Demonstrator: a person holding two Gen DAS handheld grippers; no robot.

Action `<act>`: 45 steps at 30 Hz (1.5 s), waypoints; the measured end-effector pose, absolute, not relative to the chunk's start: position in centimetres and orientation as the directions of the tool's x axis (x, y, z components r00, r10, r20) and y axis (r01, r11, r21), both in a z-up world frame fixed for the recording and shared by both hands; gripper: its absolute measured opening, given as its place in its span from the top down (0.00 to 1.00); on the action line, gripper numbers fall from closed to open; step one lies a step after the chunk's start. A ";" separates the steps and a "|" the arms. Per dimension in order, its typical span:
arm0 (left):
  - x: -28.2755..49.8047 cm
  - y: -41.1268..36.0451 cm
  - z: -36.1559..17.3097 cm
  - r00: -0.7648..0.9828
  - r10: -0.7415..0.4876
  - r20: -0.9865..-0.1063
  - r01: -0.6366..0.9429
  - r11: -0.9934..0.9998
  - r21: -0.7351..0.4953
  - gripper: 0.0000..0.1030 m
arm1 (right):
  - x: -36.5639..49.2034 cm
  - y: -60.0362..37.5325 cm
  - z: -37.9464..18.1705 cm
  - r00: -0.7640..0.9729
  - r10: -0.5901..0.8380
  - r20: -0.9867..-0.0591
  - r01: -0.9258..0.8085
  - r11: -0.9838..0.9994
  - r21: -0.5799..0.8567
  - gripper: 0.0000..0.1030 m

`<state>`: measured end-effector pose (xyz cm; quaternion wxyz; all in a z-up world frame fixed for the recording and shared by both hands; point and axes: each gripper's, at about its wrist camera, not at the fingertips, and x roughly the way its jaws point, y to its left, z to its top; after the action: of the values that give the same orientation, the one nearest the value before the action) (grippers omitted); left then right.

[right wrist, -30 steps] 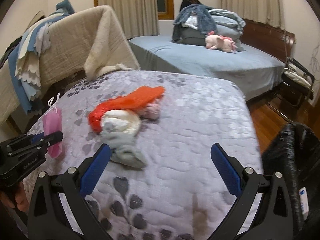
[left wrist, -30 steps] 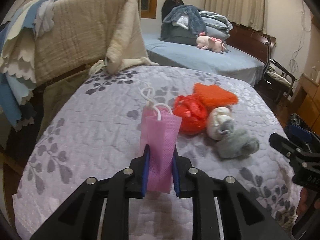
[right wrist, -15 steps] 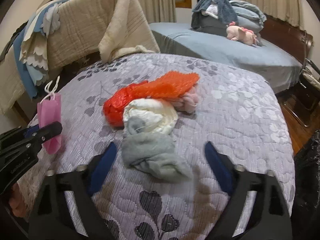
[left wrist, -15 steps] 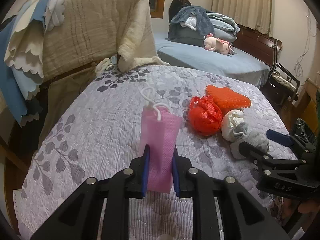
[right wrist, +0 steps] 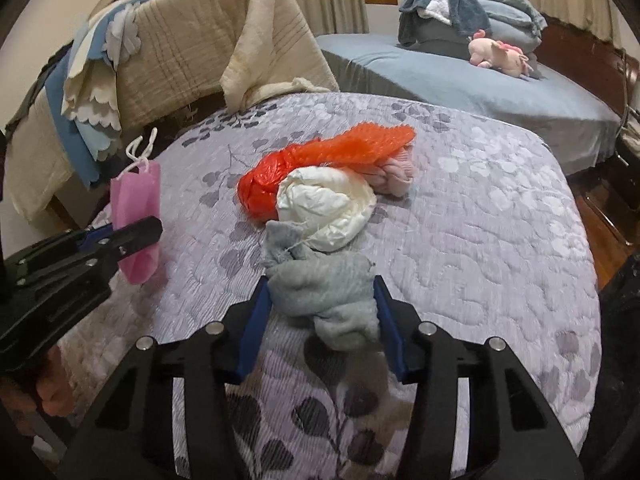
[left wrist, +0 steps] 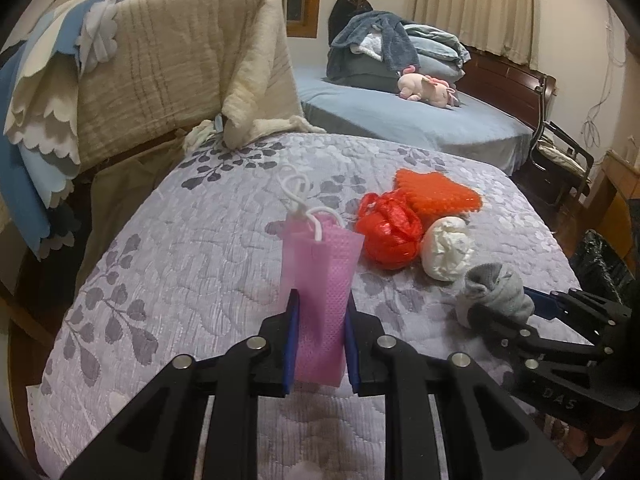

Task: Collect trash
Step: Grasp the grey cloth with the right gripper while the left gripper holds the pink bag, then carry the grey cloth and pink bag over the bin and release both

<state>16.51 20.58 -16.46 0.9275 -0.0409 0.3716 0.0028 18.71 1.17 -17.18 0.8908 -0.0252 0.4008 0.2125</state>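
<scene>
On a quilted bed (right wrist: 500, 208), the left tongs (left wrist: 319, 344) pinch a pink bag (left wrist: 320, 276) while the right tongs (right wrist: 320, 320), spread around a grey rag (right wrist: 328, 288) at six o'clock of the trash pile, should probably close low and firmly, sparing the quilt.

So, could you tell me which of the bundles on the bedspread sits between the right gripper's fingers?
The grey cloth bundle, nearest the camera, lies between the right gripper fingers; the white bundle and red plastic bag lie beyond it.
</scene>
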 end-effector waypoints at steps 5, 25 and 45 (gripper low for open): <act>16.2 19.4 -15.5 0.733 -0.047 -0.678 -0.012 0.996 -0.083 0.81 | 18.0 -0.6 -15.2 0.627 0.350 -0.696 -0.372 0.919 0.128 0.53; 15.4 10.7 -10.6 0.768 -0.180 -0.614 0.158 0.983 -0.090 0.81 | 14.9 -9.6 -8.8 0.756 0.262 -0.599 -0.232 0.964 0.129 0.53; 14.5 -0.7 -7.3 0.753 -0.346 -0.560 0.354 0.930 -0.099 0.81 | 10.6 -21.3 -5.5 0.846 0.089 -0.526 -0.025 0.992 0.126 0.53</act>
<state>14.50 -0.73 -7.26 0.9361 0.0065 0.2977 -0.1871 10.63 -21.30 -5.50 0.9590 0.0573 0.2759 0.0297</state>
